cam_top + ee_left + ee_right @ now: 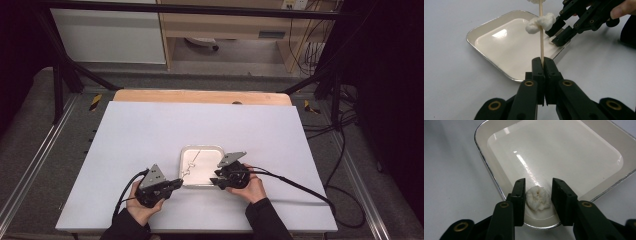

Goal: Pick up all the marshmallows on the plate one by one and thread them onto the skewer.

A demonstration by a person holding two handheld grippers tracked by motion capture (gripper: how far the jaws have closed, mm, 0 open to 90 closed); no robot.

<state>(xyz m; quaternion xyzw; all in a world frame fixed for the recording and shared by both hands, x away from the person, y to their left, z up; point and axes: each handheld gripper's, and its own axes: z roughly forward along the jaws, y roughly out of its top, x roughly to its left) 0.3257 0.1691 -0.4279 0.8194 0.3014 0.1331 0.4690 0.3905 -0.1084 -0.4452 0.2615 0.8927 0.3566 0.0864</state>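
A thin wooden skewer stands up from my left gripper, which is shut on its lower end. A white fluffy lump is threaded on the skewer, and a second white piece sits higher up at the frame's top edge. The skewer leans over a shallow white metal-rimmed tray. In that tray's near corner lies another white lump. My right gripper is down in the tray with this lump between its jaws. The left pad is against it and a sliver of gap shows at the right pad.
The tray sits on a white sheet that covers the table, with a wooden strip along the far edge. Both hands rest near the front edge, left gripper and right gripper flanking the tray's near side. Cables trail off to the right.
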